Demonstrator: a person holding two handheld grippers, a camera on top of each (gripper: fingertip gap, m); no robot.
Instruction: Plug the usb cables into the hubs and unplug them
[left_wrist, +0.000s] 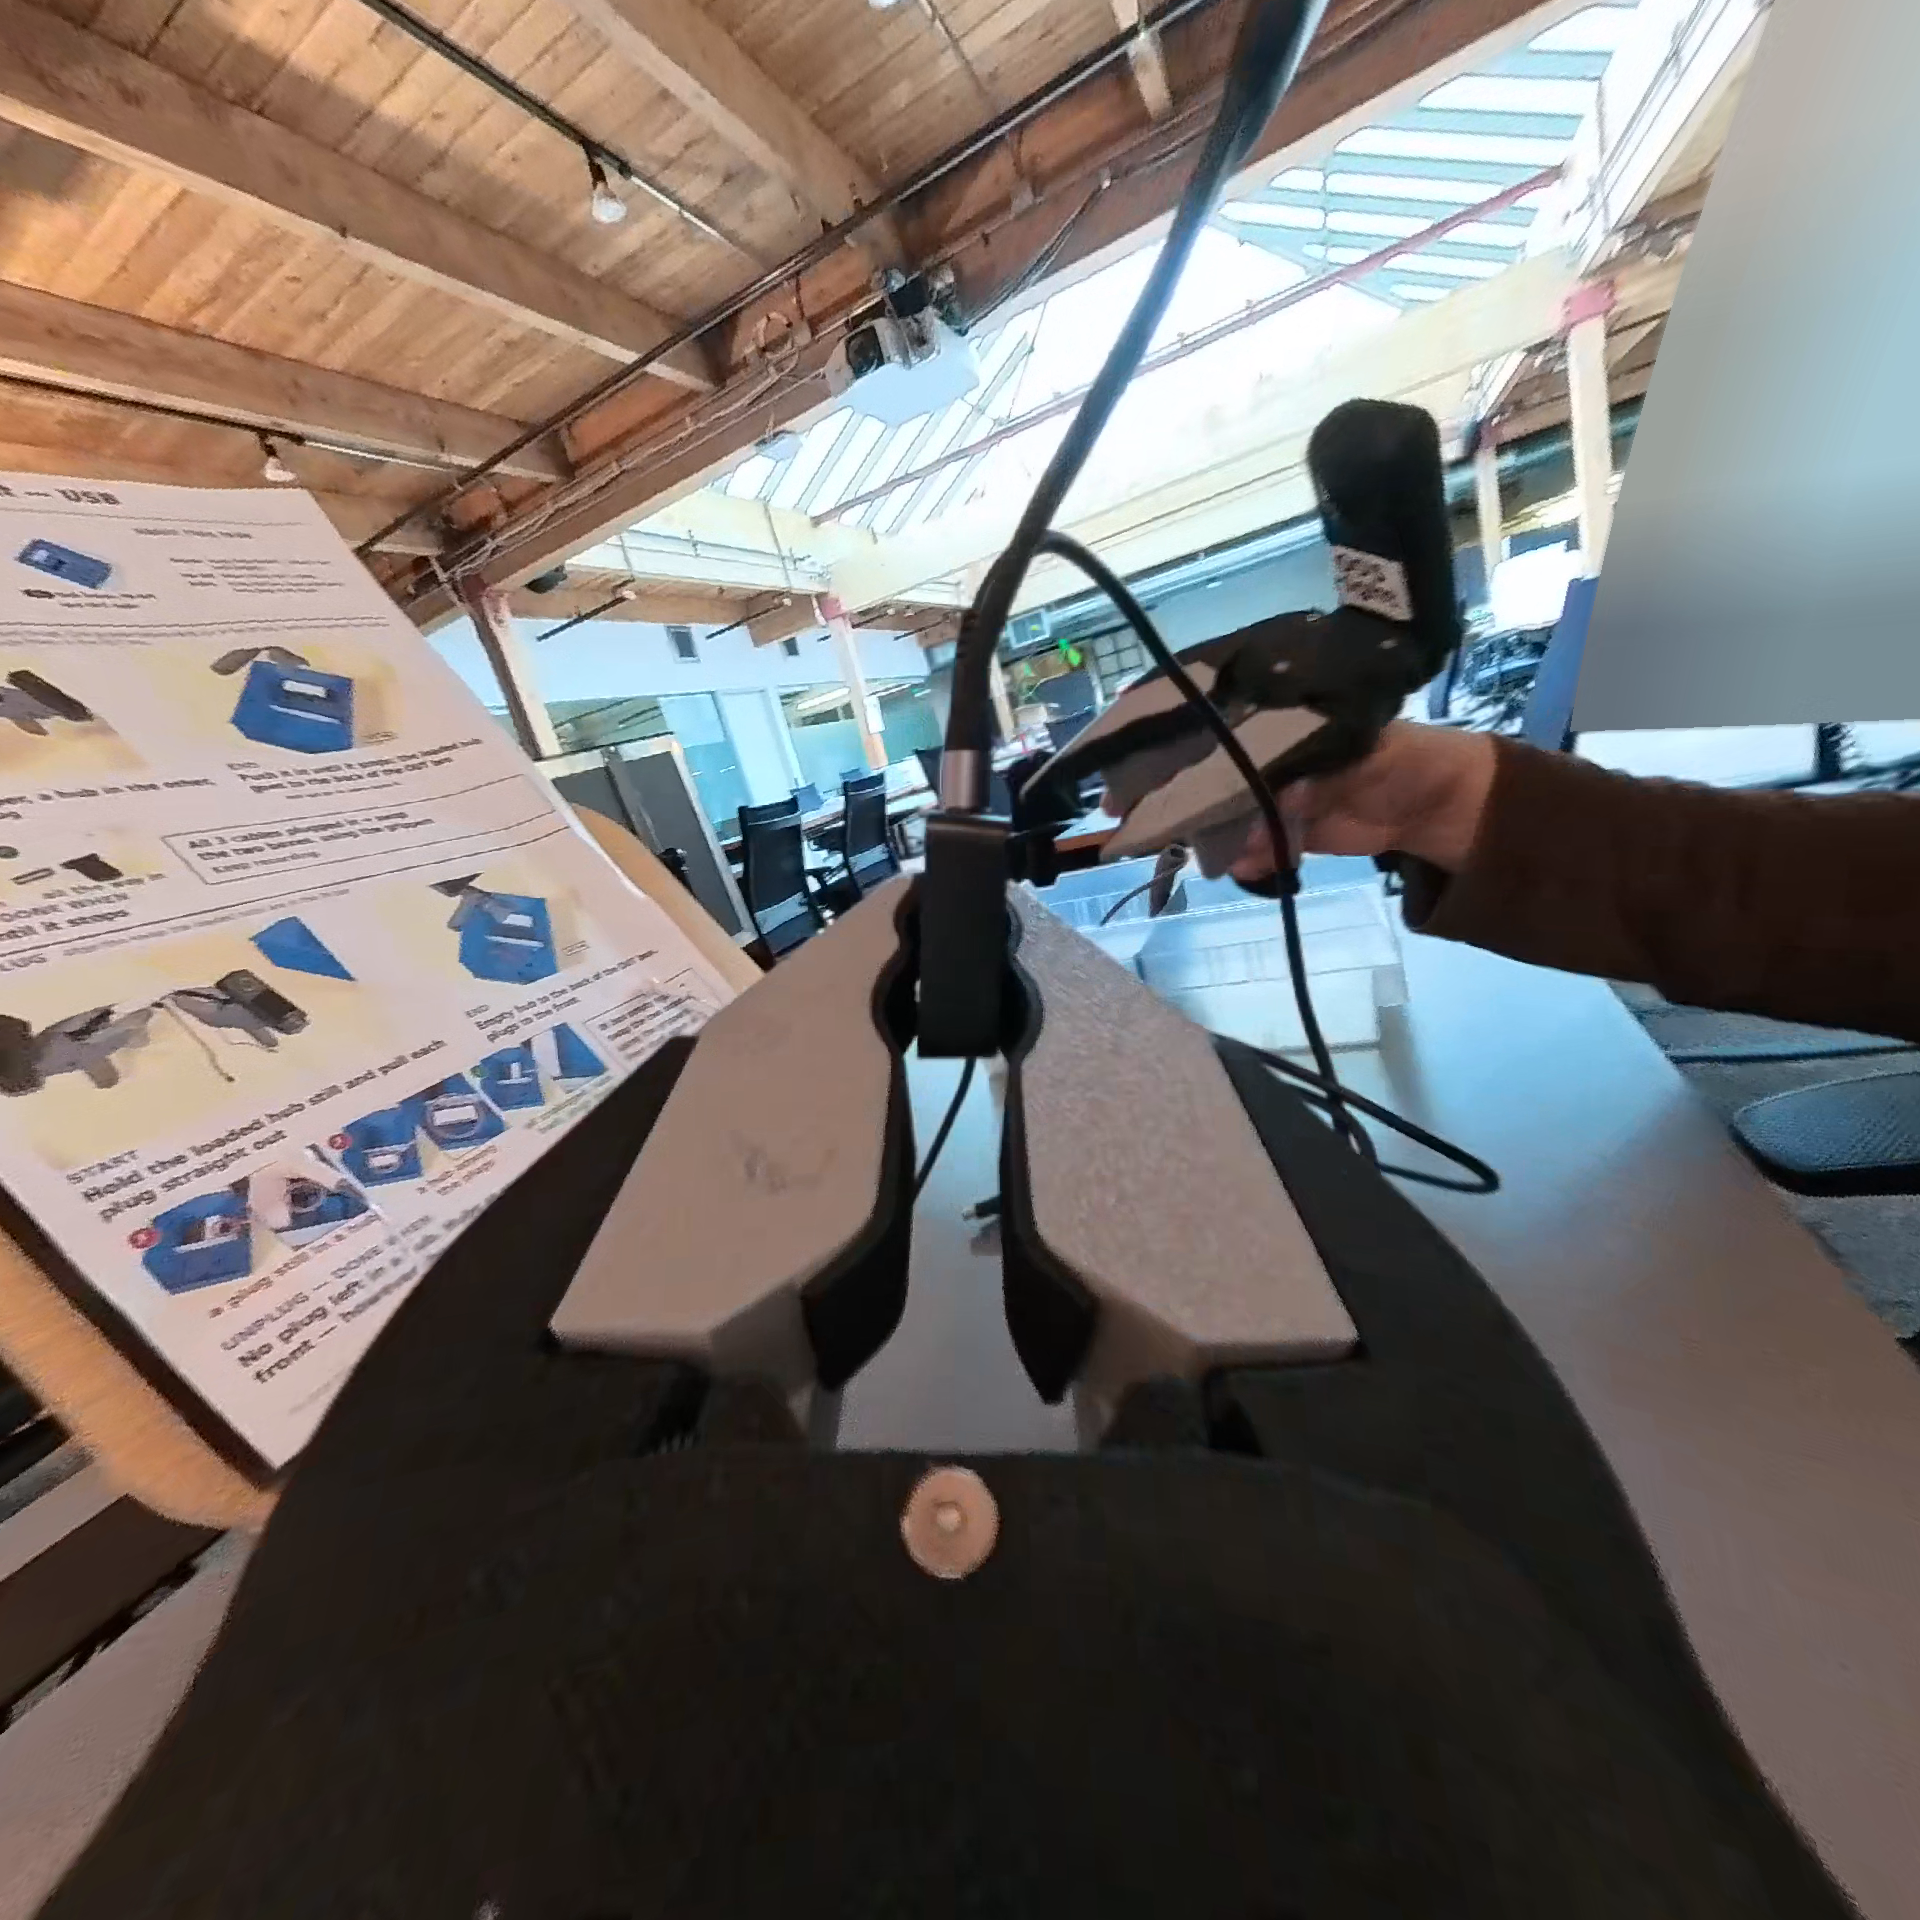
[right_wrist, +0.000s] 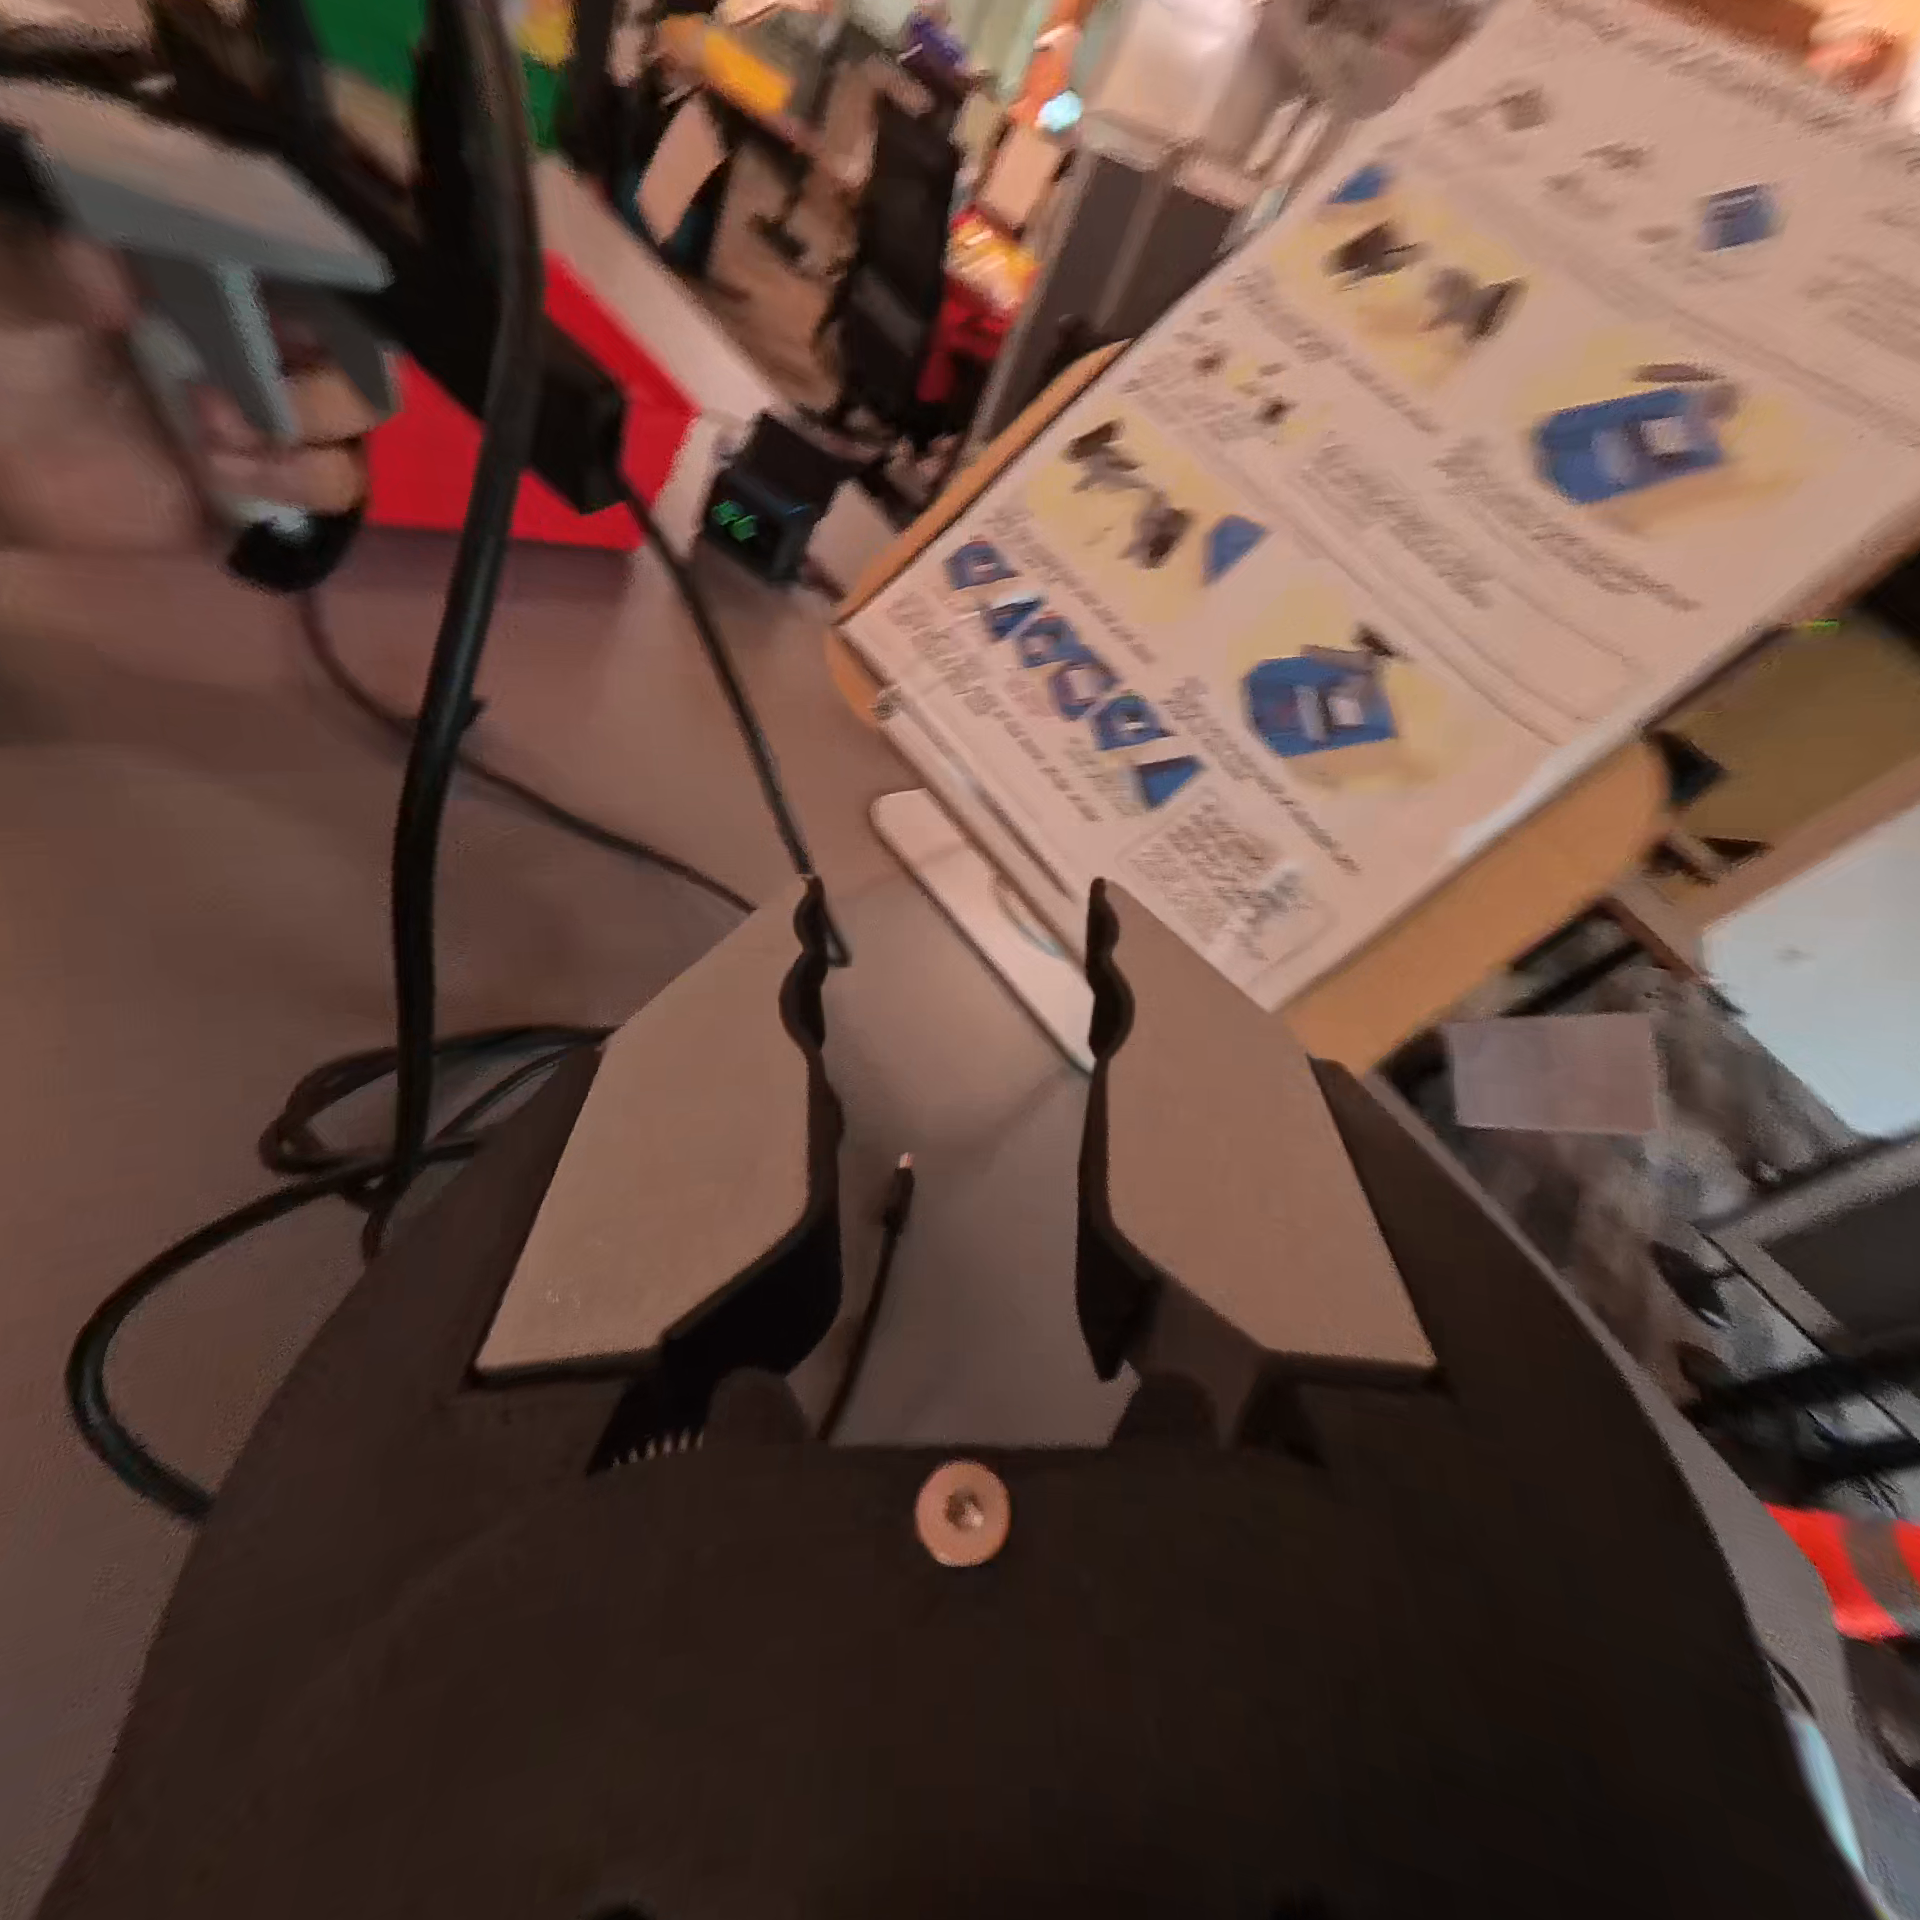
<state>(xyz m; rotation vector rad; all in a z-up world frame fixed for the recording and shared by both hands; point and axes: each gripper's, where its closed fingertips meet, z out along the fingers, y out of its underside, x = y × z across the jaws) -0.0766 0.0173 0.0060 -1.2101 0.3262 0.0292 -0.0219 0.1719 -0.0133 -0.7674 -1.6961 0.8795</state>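
Note:
My left gripper (left_wrist: 961, 940) is shut on a small black hub (left_wrist: 961, 894) and holds it upright above the table. A thick black cable (left_wrist: 1101, 416) rises from the hub's top through a silver collar. A thin black cable (left_wrist: 1283, 831) loops to the right and down to the table. My right gripper (right_wrist: 956, 914) is open and empty; its fingertips sit just right of the hub in the left wrist view (left_wrist: 1060, 821). A thin cable (right_wrist: 727, 675) runs from the hub (right_wrist: 577, 436) to its left fingertip. A loose plug (right_wrist: 902, 1174) lies on the table below its jaws.
A printed instruction sheet on a leaning board (left_wrist: 260, 831) stands at the left, and shows in the right wrist view (right_wrist: 1403, 520). A clear plastic bin (left_wrist: 1268, 956) sits behind. Coiled cables (right_wrist: 343, 1122), a red box (right_wrist: 468, 468) and a small black device with green lights (right_wrist: 758, 509) are on the table.

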